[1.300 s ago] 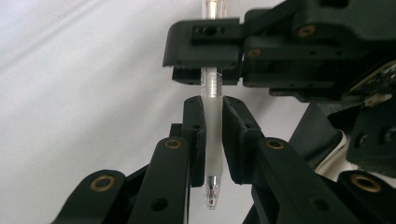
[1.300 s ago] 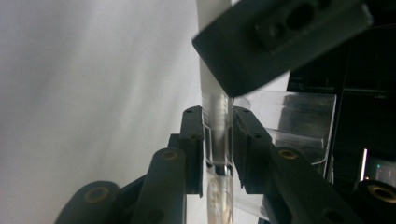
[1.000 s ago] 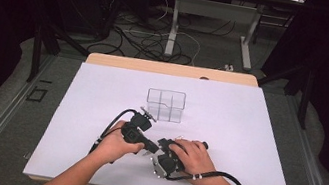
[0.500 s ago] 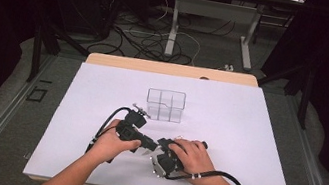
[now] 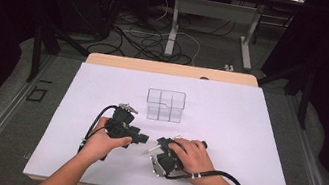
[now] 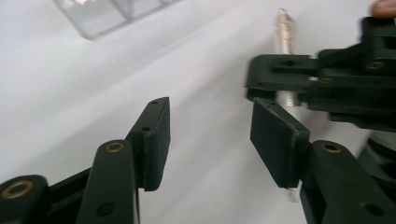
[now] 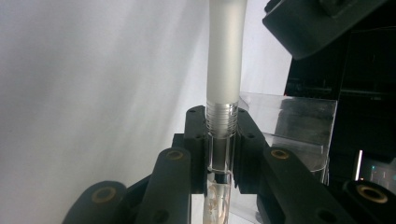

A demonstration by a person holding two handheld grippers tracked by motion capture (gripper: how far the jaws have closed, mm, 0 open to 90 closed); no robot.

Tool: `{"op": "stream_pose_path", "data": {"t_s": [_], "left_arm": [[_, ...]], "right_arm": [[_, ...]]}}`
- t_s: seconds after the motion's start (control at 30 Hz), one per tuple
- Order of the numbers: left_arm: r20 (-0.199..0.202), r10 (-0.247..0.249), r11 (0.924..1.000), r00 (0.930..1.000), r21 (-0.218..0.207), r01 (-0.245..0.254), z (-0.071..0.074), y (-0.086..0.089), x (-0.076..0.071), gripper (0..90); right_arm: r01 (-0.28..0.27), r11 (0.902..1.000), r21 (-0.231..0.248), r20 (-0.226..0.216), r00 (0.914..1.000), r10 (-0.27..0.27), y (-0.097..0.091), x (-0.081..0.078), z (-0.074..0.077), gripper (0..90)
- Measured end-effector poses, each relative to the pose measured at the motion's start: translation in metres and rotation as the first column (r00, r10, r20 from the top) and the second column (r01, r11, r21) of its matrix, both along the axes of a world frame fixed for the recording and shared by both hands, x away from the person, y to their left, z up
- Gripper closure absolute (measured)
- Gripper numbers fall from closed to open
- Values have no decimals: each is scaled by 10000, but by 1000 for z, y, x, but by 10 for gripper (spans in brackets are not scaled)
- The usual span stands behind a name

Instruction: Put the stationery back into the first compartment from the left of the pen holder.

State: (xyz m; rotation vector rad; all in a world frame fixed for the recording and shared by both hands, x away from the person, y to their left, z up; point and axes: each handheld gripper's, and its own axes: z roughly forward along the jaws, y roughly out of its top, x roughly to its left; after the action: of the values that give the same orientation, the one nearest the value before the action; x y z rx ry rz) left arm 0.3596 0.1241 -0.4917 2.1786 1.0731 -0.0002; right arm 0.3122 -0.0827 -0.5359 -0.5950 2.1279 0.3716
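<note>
Clear tube (image 7: 219,154) lower end cut off by frame bottom; contents blurred — unidentifiable; organiser box (image 6: 109,14) cropped at top.

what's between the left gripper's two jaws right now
Nothing: in the left gripper view the left gripper jaws, just opening, frame bare white paper.

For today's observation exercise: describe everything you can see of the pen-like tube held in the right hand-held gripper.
The tube is slim and pen-like: a frosted, translucent white upper section, a ribbed clear collar below it, then a clear barrel, all plastic by the look. The right hand-held gripper clamps it at the barrel, just under the collar, with pads pressing both sides. It runs straight along the jaws and juts beyond them, pointing toward the left hand-held gripper, whose open jaws do not touch it.
</note>
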Motion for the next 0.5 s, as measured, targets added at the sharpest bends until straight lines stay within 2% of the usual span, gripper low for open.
{"op": "stream_pose_path", "data": {"t_s": [0.1, 0.23, 0.27, 0.3, 0.37, 0.4, 0.43, 0.5], "left_arm": [[449, 182, 9998, 9988, -81, -178, -1, 4, -3, 449], [669, 543, 9982, 9963, -291, -525, -2, 13, -4, 428], [732, 659, 9974, 9951, -325, -636, -3, 16, -3, 419], [772, 794, 9965, 9939, -316, -772, -4, 18, -3, 406], [835, 1050, 9943, 9910, -295, -1029, -6, 23, -2, 384], [842, 1159, 9932, 9897, -228, -1144, -8, 24, -2, 359], [877, 1329, 9909, 9872, -325, -1305, -9, 25, -2, 349], [980, 1443, 9894, 9847, -316, -1418, -11, 30, -1, 338]], "right_arm": [[-18, 9999, 126, 54, 10000, 17, -1, 1, 1, 787], [-194, 9987, 462, 181, 9997, 185, -1, 3, 5, 787], [-256, 9959, 869, 270, 9994, 233, -1, 4, 4, 787], [-149, 9959, 890, 74, 9999, 143, -2, 4, 6, 787], [-105, 9916, 1290, -73, 9999, 115, -2, 6, 6, 787], [-69, 9910, 1337, -158, 9998, 91, -2, 8, 8, 787], [-7, 9849, 1732, -216, 9998, 45, -2, 9, 7, 787], [198, 9787, 2045, -553, 9984, -87, -2, 11, 9, 786]]}}
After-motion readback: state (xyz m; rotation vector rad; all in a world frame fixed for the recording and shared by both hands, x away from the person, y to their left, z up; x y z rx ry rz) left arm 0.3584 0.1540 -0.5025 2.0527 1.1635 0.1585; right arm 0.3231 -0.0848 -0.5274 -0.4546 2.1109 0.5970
